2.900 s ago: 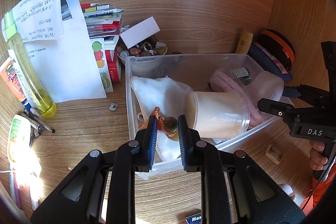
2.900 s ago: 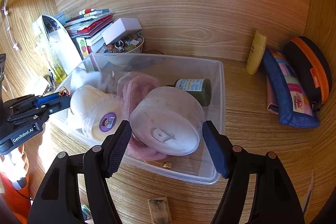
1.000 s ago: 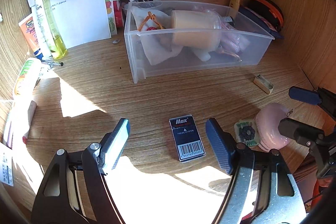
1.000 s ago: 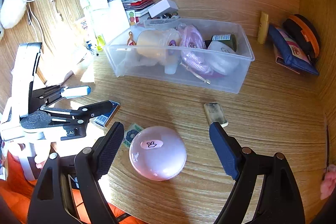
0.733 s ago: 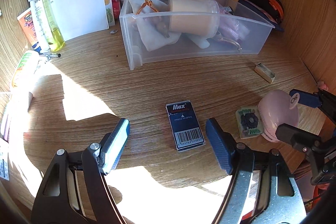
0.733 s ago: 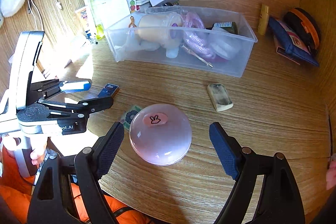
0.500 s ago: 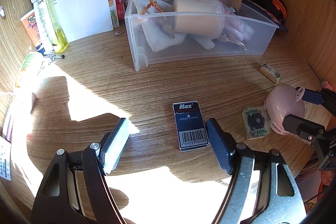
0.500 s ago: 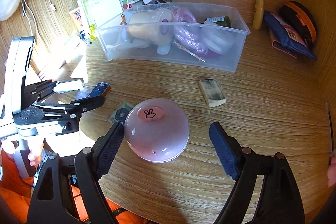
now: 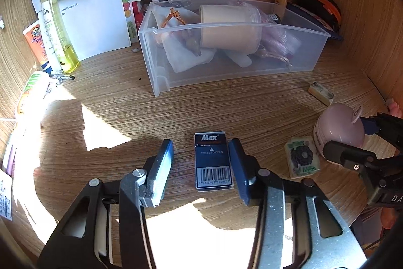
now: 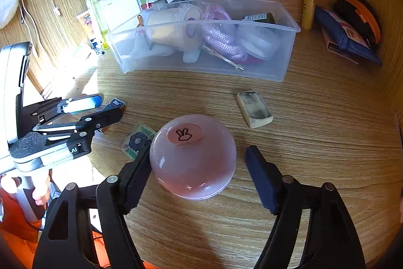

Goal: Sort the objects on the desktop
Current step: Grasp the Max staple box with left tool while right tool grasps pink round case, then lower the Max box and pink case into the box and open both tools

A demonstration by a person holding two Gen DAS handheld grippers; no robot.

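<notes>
The left gripper (image 9: 201, 163) was closing on the blue staple box (image 9: 212, 161), its jaws clearly narrower than half a second before. The box lay flat on the desk (image 9: 239, 105) between them; the right pad sat just beside its edge, the left pad was apart from it, so nothing was clamped yet.

The right gripper (image 10: 199, 160) was closing too, around the pink dome (image 10: 193, 155). Its left pad looked to be touching the dome's side, while the right pad was short of it, so there was no grip there either. A moment earlier both pairs of jaws had stood wide over the same two things.

Both pickups seemed about to be made together. Beyond them, a small card (image 10: 137, 140) lay beside the dome and an eraser (image 10: 254, 109) sat behind it. The clear bin (image 10: 284, 52), already holding several items, stood farther back and was probably where both were headed.
</notes>
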